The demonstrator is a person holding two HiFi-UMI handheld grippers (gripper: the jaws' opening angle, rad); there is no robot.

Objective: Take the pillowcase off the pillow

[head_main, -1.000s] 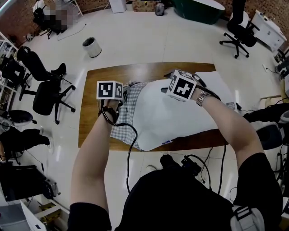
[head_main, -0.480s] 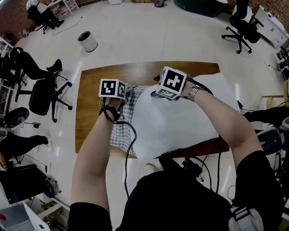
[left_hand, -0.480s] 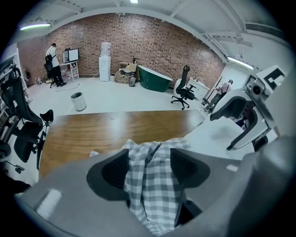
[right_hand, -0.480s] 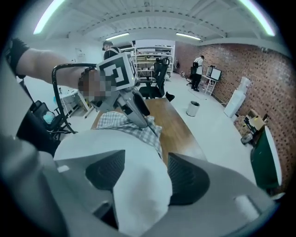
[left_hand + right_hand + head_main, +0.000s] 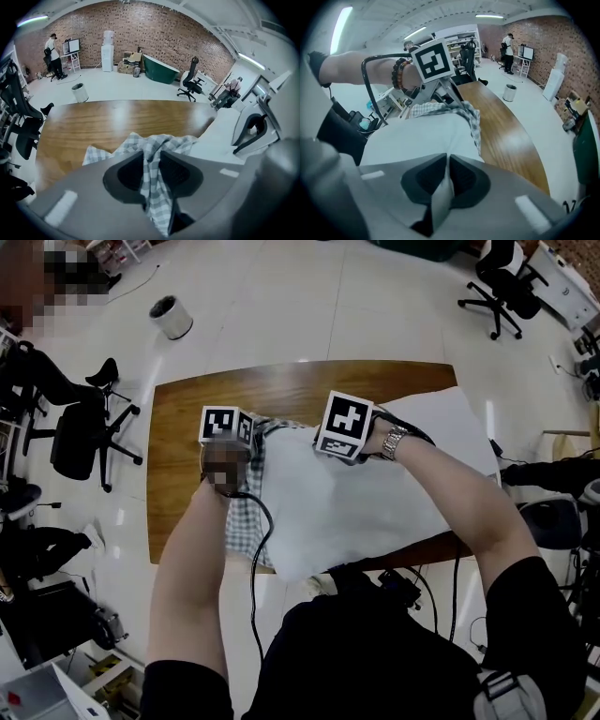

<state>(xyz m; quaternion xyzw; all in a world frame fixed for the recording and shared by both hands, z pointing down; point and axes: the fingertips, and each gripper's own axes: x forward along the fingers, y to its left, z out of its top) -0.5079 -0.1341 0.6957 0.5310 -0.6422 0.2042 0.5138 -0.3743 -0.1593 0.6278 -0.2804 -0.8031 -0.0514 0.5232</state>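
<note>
Now left gripper [image 5: 151, 157] just closed onto bunched checked pillowcase [image 5: 134, 141]; right gripper [image 5: 446, 164] just closed onto white pillow [image 5: 417, 136].

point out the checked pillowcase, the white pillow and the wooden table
checked pillowcase [image 5: 240, 521], head view, bunched part left of the pillow
white pillow [image 5: 356, 507], head view, middle of its bare face
wooden table [image 5: 187, 418], head view, bare top near the far left corner

Cloth pillowcase [image 5: 242, 512] (glossy wooden table [image 5: 192, 418])

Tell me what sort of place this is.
Probably an open-plan lab or studio office: black swivel office chairs, a red brick back wall, and a white desk with dark monitors.
</note>
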